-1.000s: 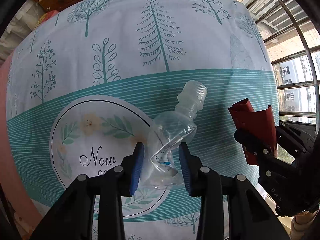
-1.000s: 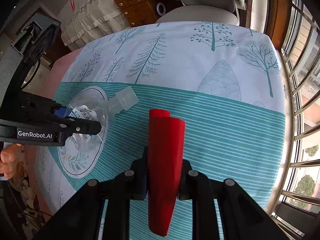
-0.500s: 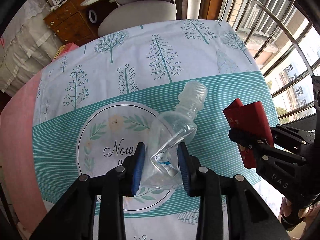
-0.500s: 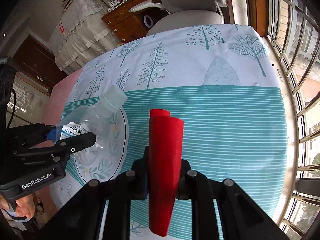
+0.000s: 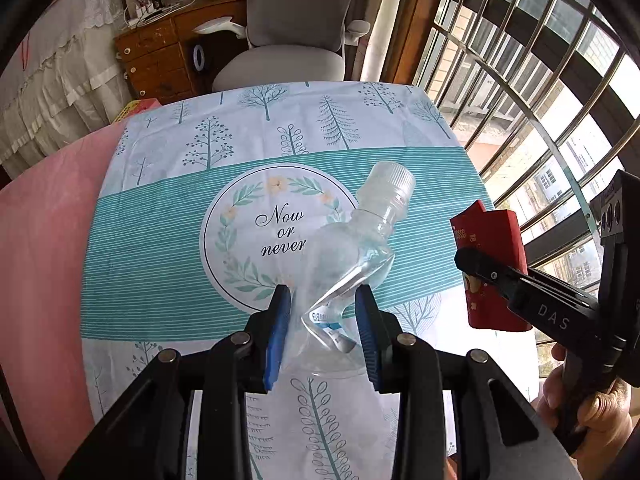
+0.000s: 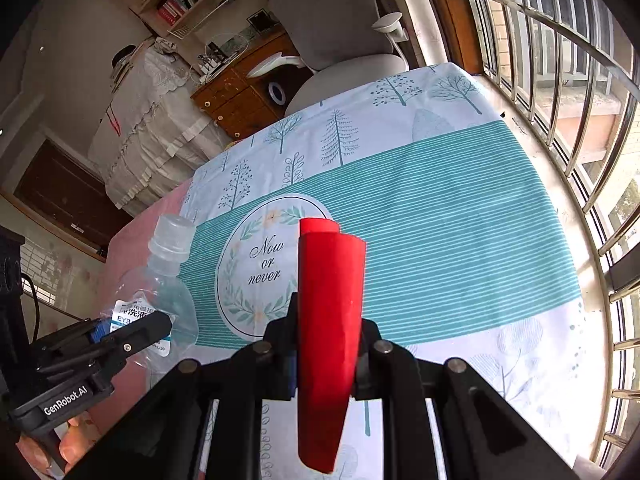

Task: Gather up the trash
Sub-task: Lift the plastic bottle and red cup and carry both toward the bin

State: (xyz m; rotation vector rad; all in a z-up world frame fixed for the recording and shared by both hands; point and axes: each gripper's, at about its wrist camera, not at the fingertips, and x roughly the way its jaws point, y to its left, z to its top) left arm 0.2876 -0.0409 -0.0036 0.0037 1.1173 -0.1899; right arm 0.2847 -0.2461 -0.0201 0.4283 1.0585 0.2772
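Below me I see the table with the tree-print cloth. My left gripper pinches the crushed clear bottle above the cloth, cap pointing away. My right gripper clamps the folded red paper, tilted downward, just beside the bottle.

- One crushed clear plastic bottle, at 6 o'clock
- One folded red paper packet, at 3 o'clock
- Two grippers
- One tablecloth
- One grey office chair, at 12 o'clock
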